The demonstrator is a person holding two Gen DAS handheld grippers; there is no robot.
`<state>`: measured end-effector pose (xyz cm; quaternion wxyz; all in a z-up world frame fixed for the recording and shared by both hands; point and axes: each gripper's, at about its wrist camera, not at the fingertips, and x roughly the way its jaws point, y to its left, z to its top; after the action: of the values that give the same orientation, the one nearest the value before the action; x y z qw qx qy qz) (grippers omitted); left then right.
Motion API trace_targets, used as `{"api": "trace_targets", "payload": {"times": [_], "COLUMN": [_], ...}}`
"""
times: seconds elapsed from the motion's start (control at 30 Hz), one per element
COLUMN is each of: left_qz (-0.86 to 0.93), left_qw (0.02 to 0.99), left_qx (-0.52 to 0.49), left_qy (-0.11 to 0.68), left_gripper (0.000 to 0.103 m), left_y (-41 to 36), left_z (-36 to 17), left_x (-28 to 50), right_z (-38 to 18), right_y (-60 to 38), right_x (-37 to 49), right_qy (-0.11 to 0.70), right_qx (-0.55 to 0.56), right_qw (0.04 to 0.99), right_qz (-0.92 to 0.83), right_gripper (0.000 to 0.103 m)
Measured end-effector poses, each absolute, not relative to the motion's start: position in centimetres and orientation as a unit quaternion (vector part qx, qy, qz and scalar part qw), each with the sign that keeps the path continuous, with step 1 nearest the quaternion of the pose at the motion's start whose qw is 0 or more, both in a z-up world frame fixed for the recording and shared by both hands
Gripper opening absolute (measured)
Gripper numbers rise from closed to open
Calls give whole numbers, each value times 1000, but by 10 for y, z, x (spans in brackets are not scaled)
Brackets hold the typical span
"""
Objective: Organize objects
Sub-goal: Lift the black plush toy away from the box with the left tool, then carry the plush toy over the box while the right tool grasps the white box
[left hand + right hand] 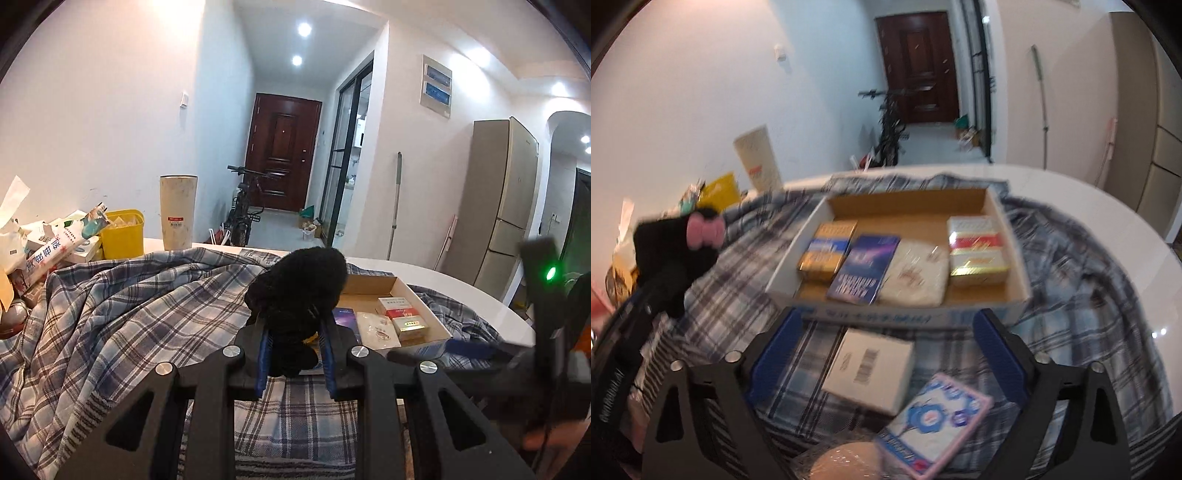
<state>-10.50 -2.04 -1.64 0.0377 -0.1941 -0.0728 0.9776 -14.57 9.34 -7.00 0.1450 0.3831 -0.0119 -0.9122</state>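
Observation:
My left gripper (295, 328) is shut on a black plush toy (299, 291) and holds it above the plaid cloth; in the right wrist view the toy (670, 254) shows a pink bow at the left. A shallow cardboard tray (990, 201) on the cloth holds a gold-blue box (827, 249), a blue book (866, 267), a wrapped white packet (916, 275) and a red-white box (977, 245). My right gripper (886, 330) is open and empty, just short of the tray's near wall, above a white box (870, 369).
A pink-edged blue-white packet (934, 432) and a wrapped round bun (846, 461) lie near my right gripper. A tall tumbler (178, 212), a yellow bin (122, 232) and piled packages (48, 251) stand at the left. The white table edge (461, 291) curves at the right.

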Motion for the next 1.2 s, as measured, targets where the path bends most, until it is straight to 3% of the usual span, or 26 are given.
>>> {"api": "trace_targets", "payload": {"times": [0.13, 0.23, 0.3, 0.4, 1.2], "left_qz": [977, 976, 975, 975, 969], "left_qw": [37, 37, 39, 43, 34], "left_qx": [-196, -200, -204, -204, -235], "left_qy": [-73, -74, -74, -77, -75], "left_gripper": [25, 25, 25, 25, 25], "left_y": [-19, -20, -20, -20, -23], "left_z": [-17, -18, -19, -19, -11], "left_x": [-104, -106, -107, -106, -121], "right_z": [-89, -101, -106, -104, -12], "right_y": [82, 79, 80, 85, 172], "right_x": [-148, -153, -155, -156, -162], "right_qy": [8, 7, 7, -7, -51], "right_qx": [410, 430, 442, 443, 328], "right_qw": [153, 160, 162, 171, 119], "right_qz": [-899, -888, -882, -880, -936], "right_gripper": [83, 74, 61, 56, 54]}}
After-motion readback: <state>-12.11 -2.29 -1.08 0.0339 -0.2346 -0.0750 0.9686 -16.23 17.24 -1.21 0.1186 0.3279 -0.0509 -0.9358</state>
